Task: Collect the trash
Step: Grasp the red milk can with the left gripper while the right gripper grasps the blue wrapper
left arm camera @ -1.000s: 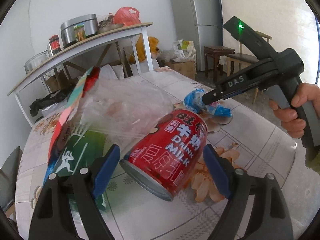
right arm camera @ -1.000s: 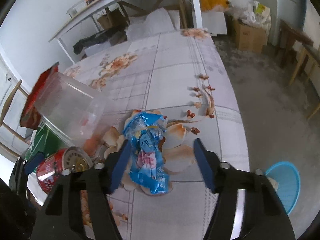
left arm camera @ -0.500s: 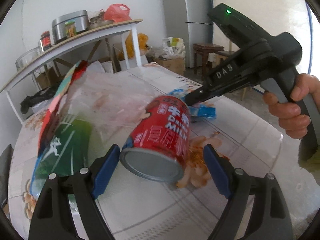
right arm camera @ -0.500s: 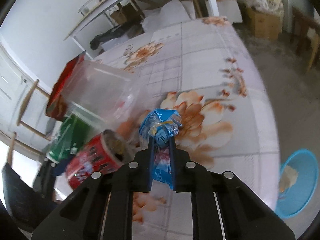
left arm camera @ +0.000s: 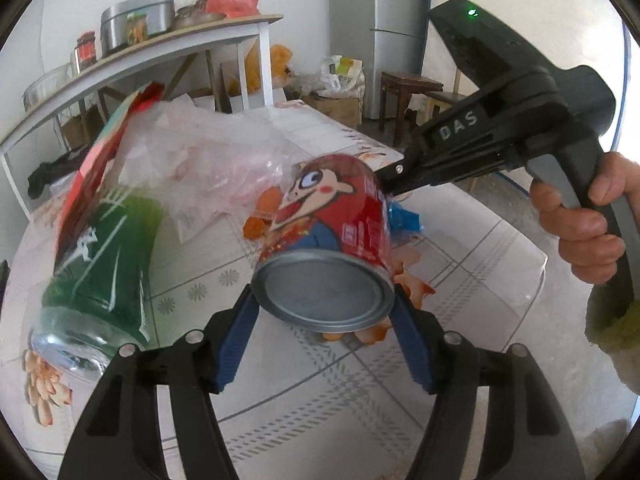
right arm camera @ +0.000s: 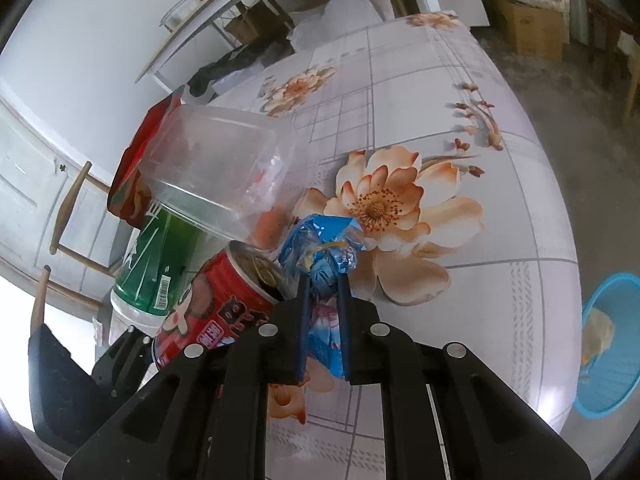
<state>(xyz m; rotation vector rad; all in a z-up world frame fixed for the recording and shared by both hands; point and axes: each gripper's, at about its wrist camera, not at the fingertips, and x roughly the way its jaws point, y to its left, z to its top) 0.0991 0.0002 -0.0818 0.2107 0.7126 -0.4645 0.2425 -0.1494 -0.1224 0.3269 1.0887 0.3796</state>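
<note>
A red milk drink can (left arm camera: pixel 332 232) lies on its side on the flowered table, base toward me. My left gripper (left arm camera: pixel 324 304) is shut on its base end. The can also shows in the right wrist view (right arm camera: pixel 216 308). My right gripper (right arm camera: pixel 323 280) is shut on a crumpled blue wrapper (right arm camera: pixel 320 252), just right of the can. In the left wrist view the right gripper's body (left arm camera: pixel 500 136) reaches in behind the can, with a bit of the wrapper (left arm camera: pixel 404 220) showing.
A green bottle (left arm camera: pixel 100 264), a clear plastic tub (right arm camera: pixel 216 168) and a red snack bag (right arm camera: pixel 132 184) lie left of the can. A blue basket (right arm camera: pixel 612 344) stands on the floor past the table's right edge. A shelf table (left arm camera: pixel 160 48) and fridge (left arm camera: pixel 376 32) stand behind.
My left gripper closed on the can and the can turned, base toward me. My right gripper closed on the blue wrapper and stays shut on it.
</note>
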